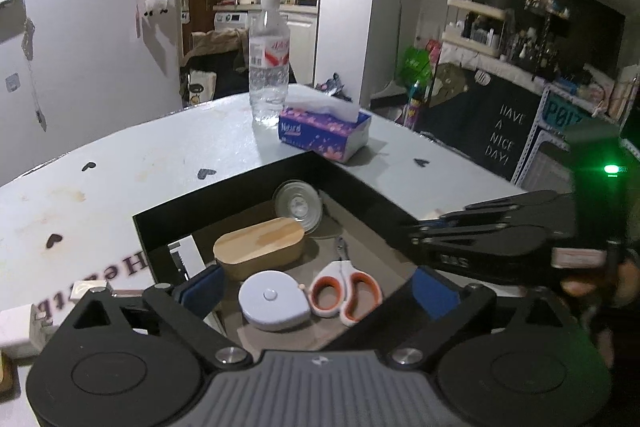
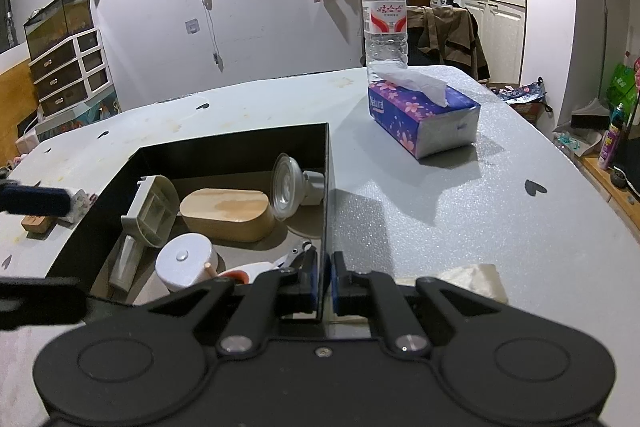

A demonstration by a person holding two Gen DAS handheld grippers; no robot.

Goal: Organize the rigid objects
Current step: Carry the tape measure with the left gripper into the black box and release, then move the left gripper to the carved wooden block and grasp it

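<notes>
Lying between wide left tool (image 1: 316, 291) pads, untouched: tape measure (image 1: 274, 301).

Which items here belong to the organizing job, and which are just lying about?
Job: black cardboard box; oval wooden container; white round tape measure; orange-and-white scissors; clear round lamp.
Lying about: clear plastic water bottle; purple tissue pack.

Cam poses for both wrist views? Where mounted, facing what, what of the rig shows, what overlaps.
Left wrist: on the left tool, jaws open and empty, looking down into the black open box; right tool visible.
Right wrist: on the right tool, shut on the box's wall, facing the grey table.
Shared: box, orange-handled scissors, purple tissue pack, clear water bottle.
</notes>
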